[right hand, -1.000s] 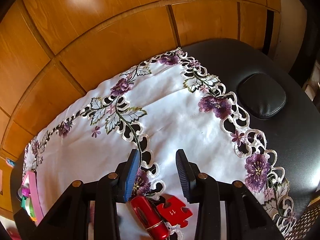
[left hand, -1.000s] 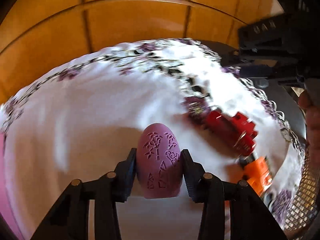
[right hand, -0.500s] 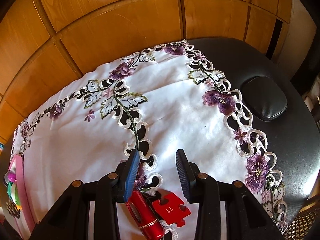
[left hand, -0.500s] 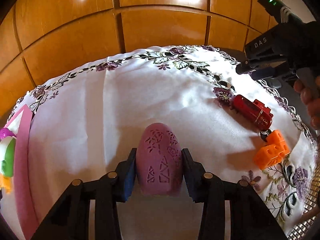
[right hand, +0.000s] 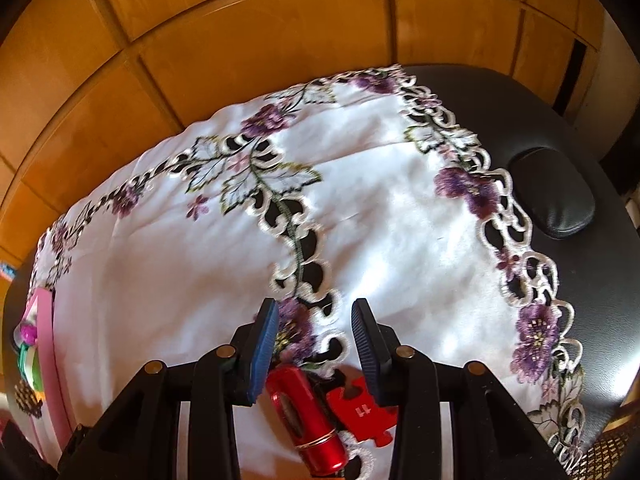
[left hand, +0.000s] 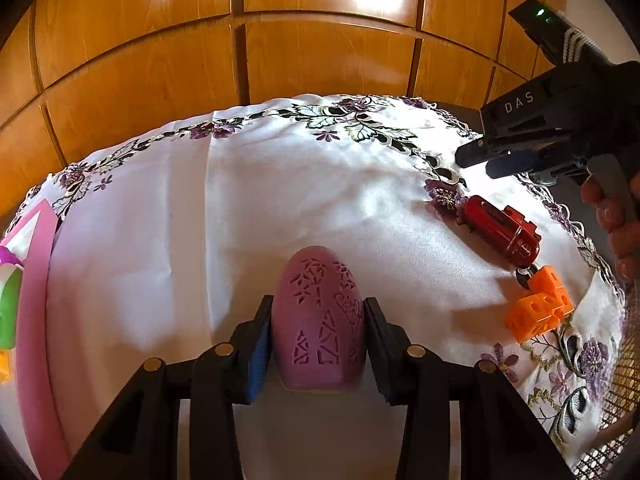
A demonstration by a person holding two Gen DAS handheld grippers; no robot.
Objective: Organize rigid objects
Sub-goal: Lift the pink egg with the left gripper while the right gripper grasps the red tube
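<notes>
My left gripper (left hand: 318, 320) is shut on a purple egg (left hand: 320, 320) with cut-out patterns, held above the white embroidered cloth (left hand: 240, 208). A red cylinder-shaped toy (left hand: 502, 230), a red puzzle piece behind it and an orange block cluster (left hand: 538, 308) lie on the cloth at the right. My right gripper (right hand: 314, 330) is open and empty, hovering over the red toy (right hand: 306, 420) and the red puzzle piece (right hand: 362, 410). The right gripper also shows in the left wrist view (left hand: 486, 156), above the red toy.
A pink tray (left hand: 34, 320) with green and purple items sits at the left edge; it also shows in the right wrist view (right hand: 46, 344). Wooden panels (left hand: 320, 40) stand behind. The cloth lies on a black padded surface (right hand: 580, 280). A mesh basket (left hand: 620, 400) is at the right.
My left gripper has swung left with the egg, so the pink tray has come into view and the red toy has shifted right. The right gripper has stayed open over the red toy.
</notes>
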